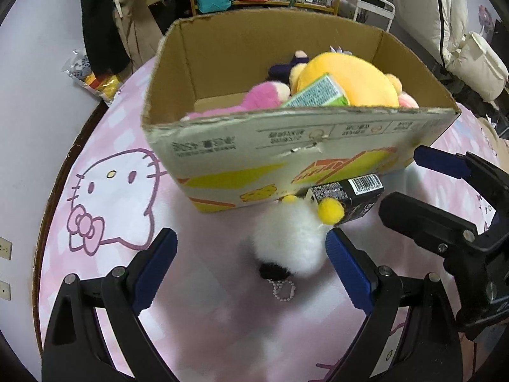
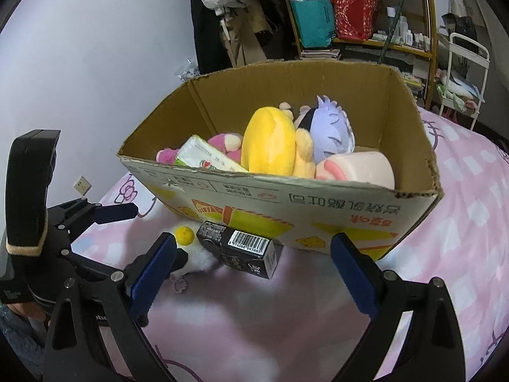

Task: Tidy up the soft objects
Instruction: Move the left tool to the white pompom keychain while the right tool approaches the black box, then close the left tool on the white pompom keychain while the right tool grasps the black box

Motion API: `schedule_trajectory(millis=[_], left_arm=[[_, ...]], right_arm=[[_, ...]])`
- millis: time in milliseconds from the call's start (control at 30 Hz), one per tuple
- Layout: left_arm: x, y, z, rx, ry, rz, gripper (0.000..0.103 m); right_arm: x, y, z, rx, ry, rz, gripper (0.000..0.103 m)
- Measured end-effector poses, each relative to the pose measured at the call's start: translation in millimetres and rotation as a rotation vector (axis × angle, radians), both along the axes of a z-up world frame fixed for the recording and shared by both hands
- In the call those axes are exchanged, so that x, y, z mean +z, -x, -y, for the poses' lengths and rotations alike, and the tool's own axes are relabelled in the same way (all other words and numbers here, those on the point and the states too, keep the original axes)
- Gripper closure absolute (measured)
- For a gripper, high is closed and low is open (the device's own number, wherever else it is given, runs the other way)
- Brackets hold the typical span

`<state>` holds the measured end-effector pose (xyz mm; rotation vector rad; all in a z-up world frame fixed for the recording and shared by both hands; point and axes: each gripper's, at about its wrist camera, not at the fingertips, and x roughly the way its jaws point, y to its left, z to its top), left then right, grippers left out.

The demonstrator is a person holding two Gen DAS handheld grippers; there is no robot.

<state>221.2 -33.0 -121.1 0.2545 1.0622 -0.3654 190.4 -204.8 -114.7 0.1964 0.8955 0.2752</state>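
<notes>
A white fluffy plush with yellow pompoms and a bead chain lies on the pink bed sheet just before the cardboard box. My left gripper is open, its blue pads on either side of the plush without touching it. Against the plush leans a small black carton with a barcode. In the right wrist view the black carton lies between the blue pads of my open right gripper, apart from them; the white plush sits partly behind its left finger. The cardboard box holds several plush toys.
Inside the box are a yellow plush, a pink one, a lilac one and a green packet. A wall runs along the bed's left side. Shelves and hanging clothes stand behind. The right gripper's frame crowds the left view.
</notes>
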Motion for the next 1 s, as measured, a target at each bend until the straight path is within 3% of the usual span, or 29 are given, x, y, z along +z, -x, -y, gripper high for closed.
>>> schedule_trajectory(millis=[700, 1000], left_arm=[[-30.1, -16.5, 15.6, -0.009, -0.014, -0.058, 0.010], [-24.8, -16.0, 11.8, -0.039, 0.062, -0.074, 0.051]], right_arm=[[-30.2, -16.9, -7.7, -0.102, -0.015, -0.099, 0.001], [-31.4, -23.4, -17.4, -0.108, -0.030, -0.099, 0.001]])
